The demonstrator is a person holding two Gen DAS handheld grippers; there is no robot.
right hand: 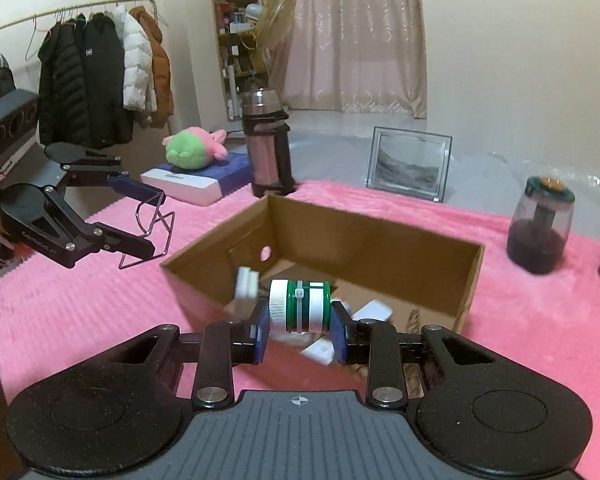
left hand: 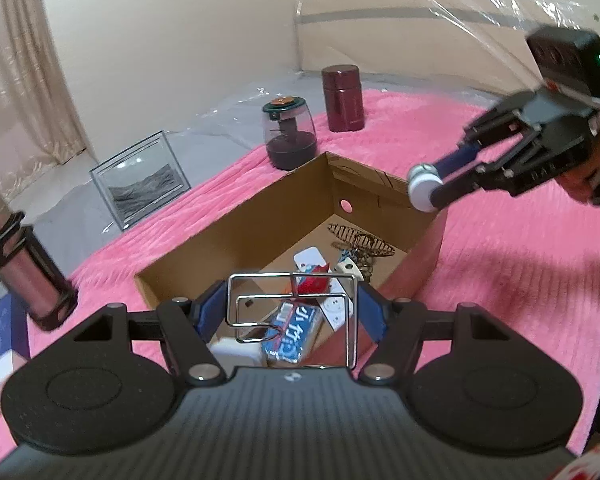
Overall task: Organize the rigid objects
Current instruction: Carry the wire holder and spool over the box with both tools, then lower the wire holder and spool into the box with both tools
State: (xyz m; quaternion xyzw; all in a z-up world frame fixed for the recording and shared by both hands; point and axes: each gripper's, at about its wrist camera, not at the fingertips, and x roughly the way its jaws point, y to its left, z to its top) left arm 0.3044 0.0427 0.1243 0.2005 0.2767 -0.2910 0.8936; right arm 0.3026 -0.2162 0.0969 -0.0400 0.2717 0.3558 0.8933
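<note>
An open cardboard box (left hand: 300,200) (right hand: 380,248) stands on a pink blanket. My left gripper (left hand: 290,304) (right hand: 158,222) is shut on a bent chrome wire rack (left hand: 260,275) (right hand: 170,232), which it holds in the air near the box's corner. My right gripper (right hand: 300,316) (left hand: 446,174) is shut on a small green-and-white jar (right hand: 300,304) (left hand: 420,184) with a white cap. The jar lies sideways between the blue pads, above the box's near edge. Inside the box lie a white power strip (left hand: 336,308), a blue packet (left hand: 288,336) and a woven piece (left hand: 364,240).
Around the box on the blanket (right hand: 100,300) stand a steel flask (right hand: 268,148) (left hand: 24,264), a glass sand picture (right hand: 408,164) (left hand: 140,180), a dark green-lidded jar (right hand: 540,232) (left hand: 290,136) and a maroon canister (left hand: 342,98). A plush toy (right hand: 192,148) rests on a flat box.
</note>
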